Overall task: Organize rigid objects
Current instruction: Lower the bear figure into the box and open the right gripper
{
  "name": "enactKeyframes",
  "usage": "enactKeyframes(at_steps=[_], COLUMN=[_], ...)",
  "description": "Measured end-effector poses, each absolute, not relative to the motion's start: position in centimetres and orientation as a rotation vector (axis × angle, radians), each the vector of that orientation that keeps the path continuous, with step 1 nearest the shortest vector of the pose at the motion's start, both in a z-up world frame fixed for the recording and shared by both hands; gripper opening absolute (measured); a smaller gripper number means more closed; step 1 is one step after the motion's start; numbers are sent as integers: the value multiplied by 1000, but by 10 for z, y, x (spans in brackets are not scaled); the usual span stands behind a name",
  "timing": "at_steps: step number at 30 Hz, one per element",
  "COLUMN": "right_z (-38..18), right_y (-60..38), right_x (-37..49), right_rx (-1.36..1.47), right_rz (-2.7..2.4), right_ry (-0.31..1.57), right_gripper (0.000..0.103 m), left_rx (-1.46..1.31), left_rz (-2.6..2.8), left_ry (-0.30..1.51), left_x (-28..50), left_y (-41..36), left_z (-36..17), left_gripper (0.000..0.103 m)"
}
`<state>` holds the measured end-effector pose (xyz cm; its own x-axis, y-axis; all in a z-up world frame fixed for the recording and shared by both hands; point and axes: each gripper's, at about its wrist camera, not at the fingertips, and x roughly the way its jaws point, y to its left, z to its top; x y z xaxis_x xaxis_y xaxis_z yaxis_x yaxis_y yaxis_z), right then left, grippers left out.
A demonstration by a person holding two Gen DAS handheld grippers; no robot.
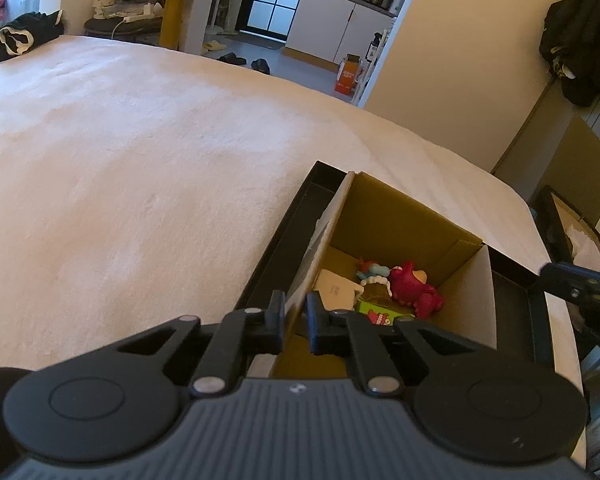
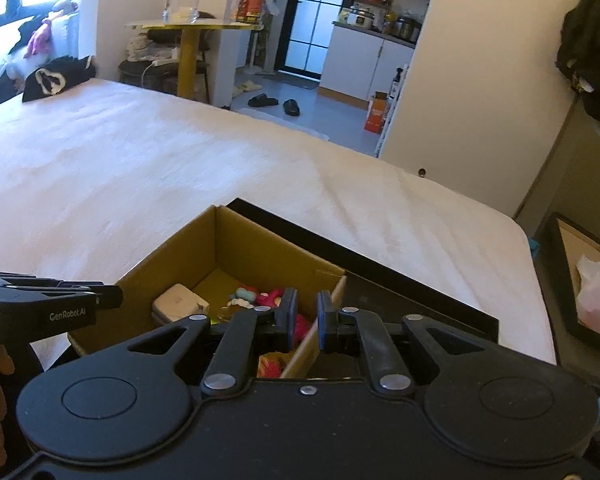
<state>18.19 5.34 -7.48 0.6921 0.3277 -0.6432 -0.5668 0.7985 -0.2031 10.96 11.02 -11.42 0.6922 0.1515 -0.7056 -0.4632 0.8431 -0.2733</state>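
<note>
Judging by what lay inside, most of the sorting looked done: the open brown cardboard box (image 1: 410, 236) already held a red plastic creature figure (image 1: 414, 288), a flat white rectangular case (image 2: 177, 301), a small teal-and-orange toy (image 1: 374, 270) and a green printed packet (image 1: 376, 314), while no loose items showed on the white bedspread (image 1: 120, 152) around it. What remained, as far as could be judged, was handling the box itself, which sat inside a shallow black tray (image 1: 278, 236) near the corner of the bed.

The left gripper (image 1: 296, 316) straddled the box's left wall, one finger outside and one inside, with a narrow gap between them; whether the pads were actually pressing the cardboard could not be told. The right gripper (image 2: 308, 322) sat the same way over the opposite wall, fingers close on either side of the card, again with contact unclear. The toys lay on the box floor between the two tools, below their fingertips and untouched by either.
</note>
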Motion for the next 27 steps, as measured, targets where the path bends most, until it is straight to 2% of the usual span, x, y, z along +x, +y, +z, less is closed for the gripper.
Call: enactKeyframes(at_steps=[3,5,9,13,15,17,19,27], right_z=[-72,-70,-66,-64,-63,-60,-55,-42], right_y=[47,43,31,16,10,4,-3,-28], right_x=[181,180,179,178,179,178,177,168], right_rx=[-400,-386,-330,-256,-229,-204,-181,-94], right_rz=[499,488,463,434,420,415,411,395], right_ry=[632,632,633,628,633,634,628,620], right_gripper=[16,28,33,52,57,66,75,91], left_rx=[-484,-484,-457,-463,-462,-453,-434,-381], left_rz=[348,348,329,316,311,310,303,240], left_ry=[758,773,777,780,775,767,755,742], left_x=[112,114,116,115,114,113,111,100], left_y=[112,114,112,113,112,110,105,82], left_z=[-112,-107,-96,-82,-75,-65,-58,-32], left_gripper=[11,13,14,17,23,41,53,76])
